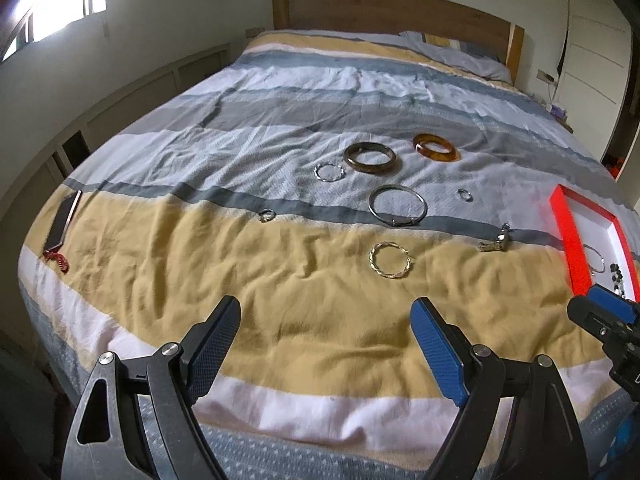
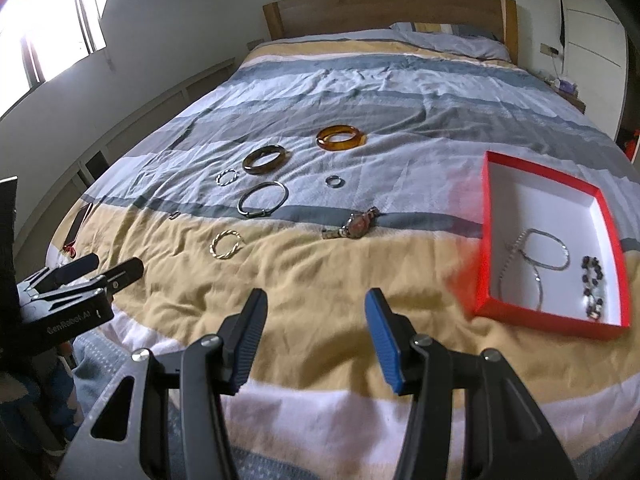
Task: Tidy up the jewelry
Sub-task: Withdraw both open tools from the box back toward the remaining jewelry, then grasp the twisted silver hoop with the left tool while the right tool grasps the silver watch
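Observation:
Jewelry lies spread over a striped bedspread. Nearest is a twisted gold bangle [image 1: 390, 260] [image 2: 227, 244], then a wristwatch [image 1: 497, 239] [image 2: 356, 224], a thin silver bangle [image 1: 397, 205] [image 2: 263, 199], a dark brown bangle [image 1: 370, 158] [image 2: 265, 159], an amber bangle [image 1: 436, 147] [image 2: 341, 138], a twisted silver ring [image 1: 329, 171] [image 2: 227, 177] and two small rings [image 1: 465, 195] [image 1: 266, 215]. A red box [image 2: 484, 240] [image 1: 570, 248] at the right holds a silver chain [image 2: 540, 256] and a dark bead bracelet [image 2: 592, 286]. My left gripper [image 1: 324, 320] stands wide open and empty short of the gold bangle. My right gripper [image 2: 316, 310] is open and empty too.
A phone with a red charm [image 1: 62, 224] lies at the bed's left edge. A wooden headboard [image 1: 384, 8] and pillow are at the far end, a wall with panels on the left, a nightstand at the far right. The bedspread is wrinkled.

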`<state>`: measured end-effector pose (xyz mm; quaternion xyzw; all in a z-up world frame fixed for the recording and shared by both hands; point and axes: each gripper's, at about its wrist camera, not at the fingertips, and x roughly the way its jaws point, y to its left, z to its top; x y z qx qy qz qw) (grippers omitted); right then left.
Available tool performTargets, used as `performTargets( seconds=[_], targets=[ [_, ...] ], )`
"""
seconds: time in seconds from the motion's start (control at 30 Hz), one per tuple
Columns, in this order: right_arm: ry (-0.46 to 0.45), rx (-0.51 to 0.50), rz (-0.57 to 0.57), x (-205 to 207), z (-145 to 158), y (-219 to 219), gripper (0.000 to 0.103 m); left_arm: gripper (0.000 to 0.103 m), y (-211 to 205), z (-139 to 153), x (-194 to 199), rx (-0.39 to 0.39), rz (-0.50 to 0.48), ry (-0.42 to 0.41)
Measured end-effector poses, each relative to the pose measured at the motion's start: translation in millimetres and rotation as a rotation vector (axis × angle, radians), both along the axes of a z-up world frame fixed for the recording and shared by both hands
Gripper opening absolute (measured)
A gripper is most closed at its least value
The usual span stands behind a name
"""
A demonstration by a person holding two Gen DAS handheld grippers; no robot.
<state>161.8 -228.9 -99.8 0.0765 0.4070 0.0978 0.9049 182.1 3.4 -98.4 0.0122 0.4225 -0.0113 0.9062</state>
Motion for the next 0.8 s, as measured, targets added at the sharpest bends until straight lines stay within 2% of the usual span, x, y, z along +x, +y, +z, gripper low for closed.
performTargets(
  seconds=[0.27,0.57,0.8],
  targets=[
    [0.020,0.032,-0.008,44.0,-19.8,-7.6,0.049,0.086,-4.9,-20.9,39.4,-0.061,-0.030,0.028],
    [0.059,0.066,-0.024,99.1,-51.2,-14.2,0.049,0.086,-28.9,-57.2,84.5,-0.048,-0.086,0.080],
    [0.089,0.099,-0.050,127.5,-75.6,-18.5,0.049,0.086,-35.3,-79.2,97.6,-0.038,-0.103,0.113]
  ],
)
